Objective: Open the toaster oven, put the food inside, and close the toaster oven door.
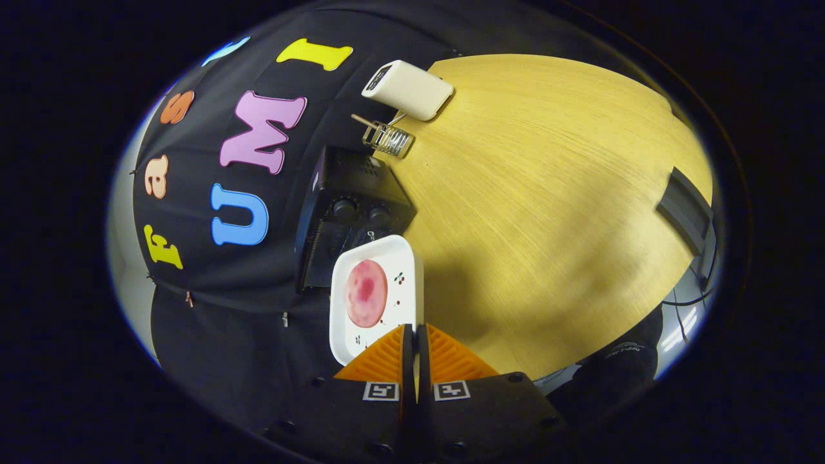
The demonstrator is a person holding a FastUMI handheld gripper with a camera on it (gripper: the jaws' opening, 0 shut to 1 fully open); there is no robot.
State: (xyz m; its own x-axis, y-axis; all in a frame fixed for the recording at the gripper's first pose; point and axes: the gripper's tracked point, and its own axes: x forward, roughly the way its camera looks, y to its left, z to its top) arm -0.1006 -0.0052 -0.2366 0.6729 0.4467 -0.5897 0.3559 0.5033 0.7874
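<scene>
My gripper [414, 327] is shut on the rim of a white square plate [401, 256], with both fingers pressed on its near edge. A round pink slice of food [366, 293] lies on the plate. The plate hangs in the air, tilted with the view. Just beyond it stands the black toaster oven [351, 187] against the booth's black cloth wall, and two round knobs show on its front. The plate hides part of the oven's front, so I cannot tell whether the door is open or shut.
The oven stands on a light wooden table [548, 193]. Past the oven lie a small wire rack with a wooden stick [388, 138] and a white box-shaped device [407, 89]. A grey bar [686, 209] sits at the table's far side, with cables [693, 303] beyond it.
</scene>
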